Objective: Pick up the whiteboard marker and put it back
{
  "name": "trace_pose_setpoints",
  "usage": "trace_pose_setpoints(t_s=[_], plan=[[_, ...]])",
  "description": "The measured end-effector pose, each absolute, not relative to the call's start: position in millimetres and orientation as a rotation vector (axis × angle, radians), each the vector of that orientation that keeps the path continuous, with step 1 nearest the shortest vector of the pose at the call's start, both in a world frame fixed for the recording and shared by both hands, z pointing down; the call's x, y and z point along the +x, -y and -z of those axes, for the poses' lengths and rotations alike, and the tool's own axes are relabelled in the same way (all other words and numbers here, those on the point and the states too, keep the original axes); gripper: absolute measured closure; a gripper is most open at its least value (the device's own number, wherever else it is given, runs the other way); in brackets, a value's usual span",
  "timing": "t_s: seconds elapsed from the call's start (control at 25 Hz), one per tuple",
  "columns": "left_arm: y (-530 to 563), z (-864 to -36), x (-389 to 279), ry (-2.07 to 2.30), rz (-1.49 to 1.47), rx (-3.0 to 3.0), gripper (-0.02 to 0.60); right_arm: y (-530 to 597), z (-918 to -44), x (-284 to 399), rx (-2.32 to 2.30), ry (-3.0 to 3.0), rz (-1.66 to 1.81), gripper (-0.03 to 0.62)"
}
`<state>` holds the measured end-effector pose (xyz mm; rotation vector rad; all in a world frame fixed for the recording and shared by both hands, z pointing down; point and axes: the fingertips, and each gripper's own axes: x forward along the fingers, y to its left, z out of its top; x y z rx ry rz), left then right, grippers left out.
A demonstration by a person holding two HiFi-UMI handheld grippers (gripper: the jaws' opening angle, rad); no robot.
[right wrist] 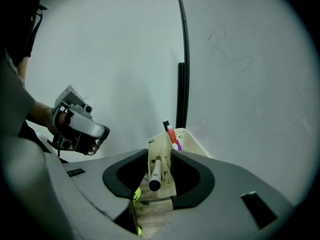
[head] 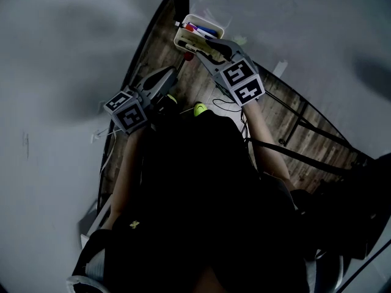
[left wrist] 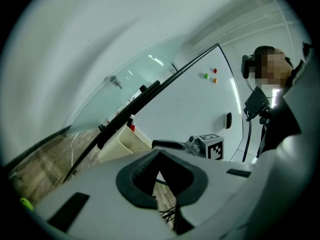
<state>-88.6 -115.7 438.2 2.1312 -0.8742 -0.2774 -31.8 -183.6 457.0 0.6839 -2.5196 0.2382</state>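
Your right tongs [right wrist: 160,154] stand partly open right at the cream marker holder [right wrist: 161,145], which sits against the whiteboard [right wrist: 240,84]. The whiteboard marker [right wrist: 155,174] lies between the two pads, its dark end toward you and its white barrel running up to the holder's near wall. It sits close to the pad on the side of your other hand, with a clear gap to the opposite pad, so neither pad clamps it. Whether it rests on the holder's wall cannot be told.

Inside the holder [head: 183,40], behind that near wall, stand other coloured markers [head: 200,30], a red one [right wrist: 171,134] tallest. From above, your right tongs [head: 208,49] reach over the holder's near rim.

Your left tongs [left wrist: 159,153] are drawn together at the tips with nothing between them. They [head: 174,73] hang level, below and to the left of the holder, apart from it.
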Motion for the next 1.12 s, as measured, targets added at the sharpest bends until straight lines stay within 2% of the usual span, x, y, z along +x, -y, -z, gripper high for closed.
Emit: trace_pose_setpoints(t_s=[0.6, 1.12], plan=[[71.6, -422.6, -57.8, 0.995, 0.223, 2.151, 0.578, 137.5, -441.9, -9.8, 0.602, 2.642, -0.239, 0.456], [47.3, -419.1, -37.6, 0.870, 0.207, 2.206, 0.578, 100.4, -436.9, 4.4, 0.693, 2.616, -0.251, 0.459]])
